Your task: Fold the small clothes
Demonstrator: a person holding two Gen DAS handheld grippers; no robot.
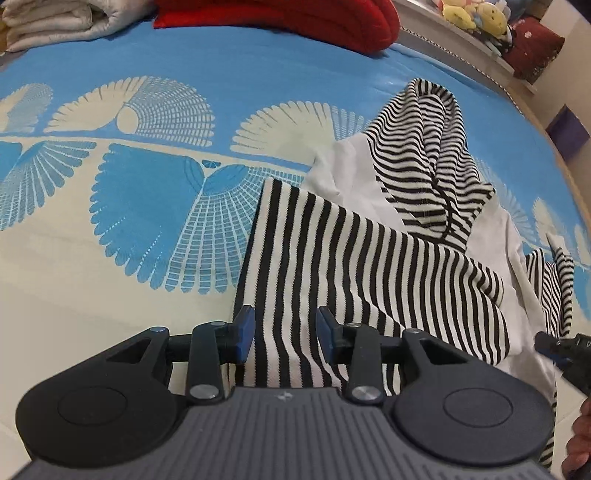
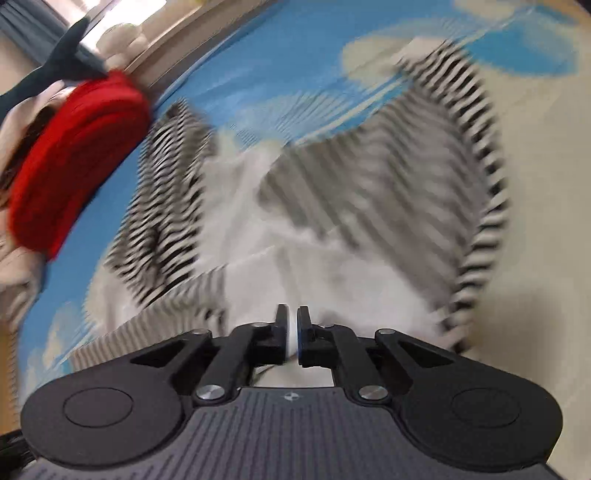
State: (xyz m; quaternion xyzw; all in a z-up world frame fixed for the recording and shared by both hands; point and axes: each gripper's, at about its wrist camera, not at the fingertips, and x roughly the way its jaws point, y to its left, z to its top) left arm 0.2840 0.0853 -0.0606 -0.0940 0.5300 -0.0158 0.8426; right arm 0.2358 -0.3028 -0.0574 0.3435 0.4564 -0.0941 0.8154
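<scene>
A black-and-white striped garment (image 1: 369,258) with a white inner side lies crumpled on the bed, its hood (image 1: 432,155) bunched toward the far right. My left gripper (image 1: 286,332) hovers over the near striped edge, open, with the cloth lying flat under the gap and the blue pads (image 1: 245,328) not pressing it. At the right edge of the left wrist view, the right gripper's dark tip is only partly visible. The right wrist view is motion-blurred; there my right gripper (image 2: 291,332) has its fingers nearly together on a fold of the garment's white cloth (image 2: 332,273).
The bed carries a blue and cream fan-patterned cover (image 1: 147,184). A red cushion (image 1: 295,22) and a folded pale quilt (image 1: 55,22) lie at the far side. Plush toys (image 1: 476,14) sit on a ledge beyond. A hand (image 1: 581,443) shows at the lower right.
</scene>
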